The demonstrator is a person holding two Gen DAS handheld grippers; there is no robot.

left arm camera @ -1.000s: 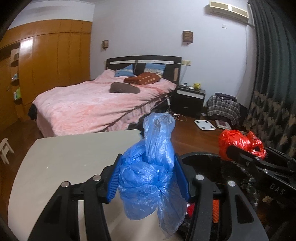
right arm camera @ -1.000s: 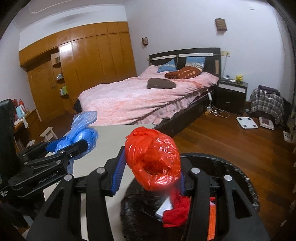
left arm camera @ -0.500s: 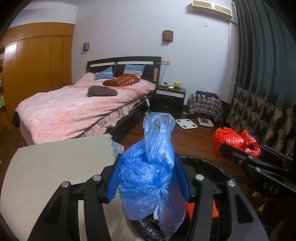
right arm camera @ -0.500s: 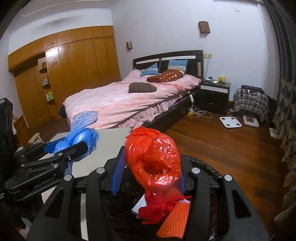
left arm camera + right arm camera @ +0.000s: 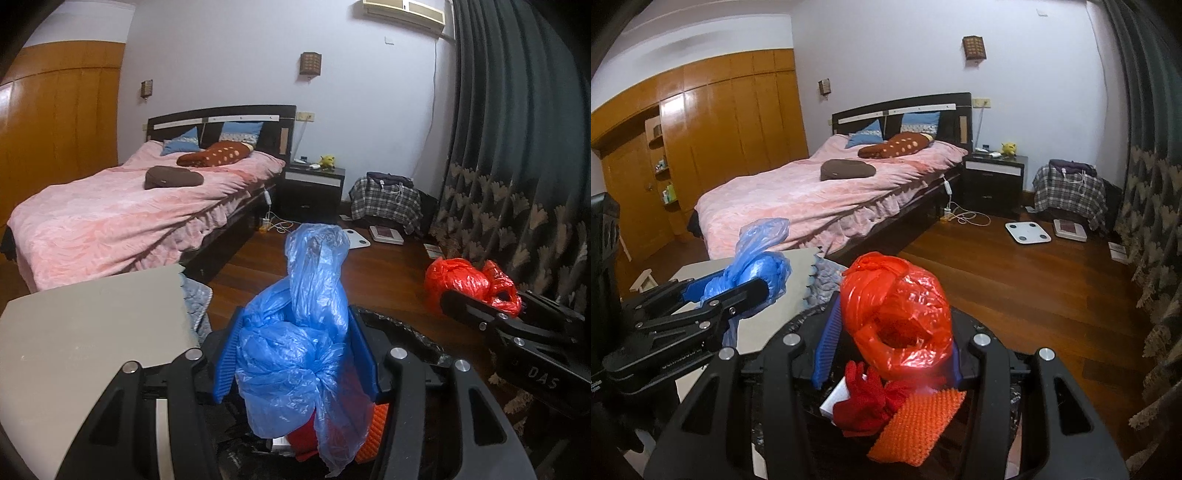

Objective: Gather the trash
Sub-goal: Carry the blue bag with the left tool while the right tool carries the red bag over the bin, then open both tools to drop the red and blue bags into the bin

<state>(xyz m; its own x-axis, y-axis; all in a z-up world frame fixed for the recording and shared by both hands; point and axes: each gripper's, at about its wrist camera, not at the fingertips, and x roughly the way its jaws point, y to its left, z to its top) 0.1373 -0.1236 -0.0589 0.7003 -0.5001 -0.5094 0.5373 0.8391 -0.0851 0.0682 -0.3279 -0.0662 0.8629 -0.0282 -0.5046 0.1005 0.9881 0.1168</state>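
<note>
Above bin [image 5: 1004, 336], left gripper [image 5: 295, 354] clamping blue bag [image 5: 306, 332], right gripper [image 5: 886, 347] clamping red bag [image 5: 897, 317]

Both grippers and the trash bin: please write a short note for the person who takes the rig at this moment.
Left gripper: shut on the crumpled blue plastic bag, held between its blue fingers.
Right gripper: shut on the knotted red plastic bag.
Both bags hang over the round bin with the black liner, beside the grey table. Already inside: a red knitted glove, an orange mesh piece and a white item under them.
Done: both bags picked up and brought to the bin.
Left: open each gripper so the bags drop in, then look for more trash.
</note>
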